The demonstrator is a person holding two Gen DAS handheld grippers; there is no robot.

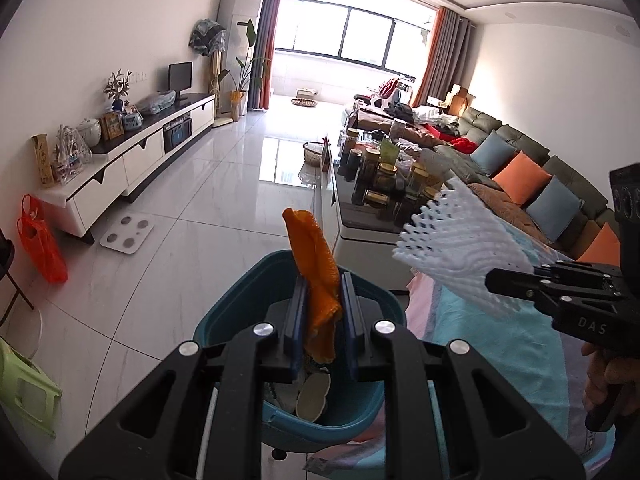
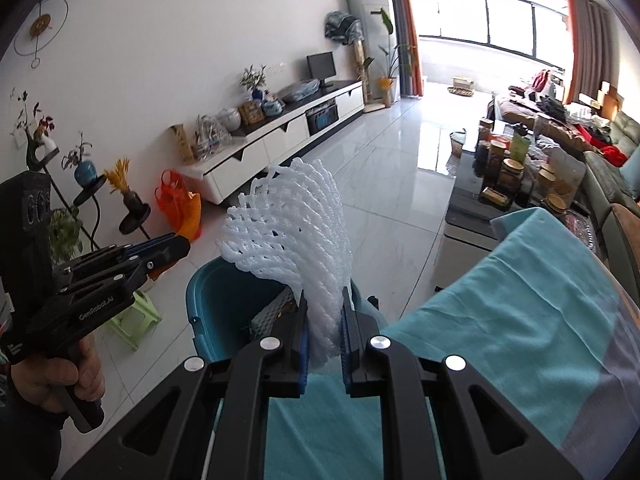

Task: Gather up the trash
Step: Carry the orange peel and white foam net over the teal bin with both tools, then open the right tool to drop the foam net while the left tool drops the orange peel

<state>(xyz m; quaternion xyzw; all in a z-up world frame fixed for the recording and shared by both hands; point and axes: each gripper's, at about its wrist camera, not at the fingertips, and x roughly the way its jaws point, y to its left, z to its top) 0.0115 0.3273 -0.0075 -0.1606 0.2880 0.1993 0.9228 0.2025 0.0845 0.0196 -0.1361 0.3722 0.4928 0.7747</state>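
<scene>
Clamping a crumpled orange mesh net [image 1: 316, 280], the left gripper [image 1: 323, 312] hangs right above a teal bin [image 1: 240, 300] that stands on the pale tiled floor [image 1: 192, 200]; its jaws are closed on the net's lower half, and the upper end sticks up past the fingertips. Inside the bin, below the jaws, lie a pale oval scrap and some darker bits — too blurred to name.

The right gripper [image 2: 325, 320] pinches a white foam fruit net [image 2: 292, 224] between its jaws, the net fanning upward and outward from the pads. It sits over a turquoise cloth [image 2: 500, 300] just beside the bin, with the bin's rim [image 2: 208, 276] showing ahead and to the left. Grey foam netting can be seen within the bin from this side.

Beyond the cloth a low counter [image 1: 360, 224] carries a crowd of jars [image 1: 384, 176], and a sofa with blue and orange cushions [image 1: 520, 180] runs along the right wall.
</scene>
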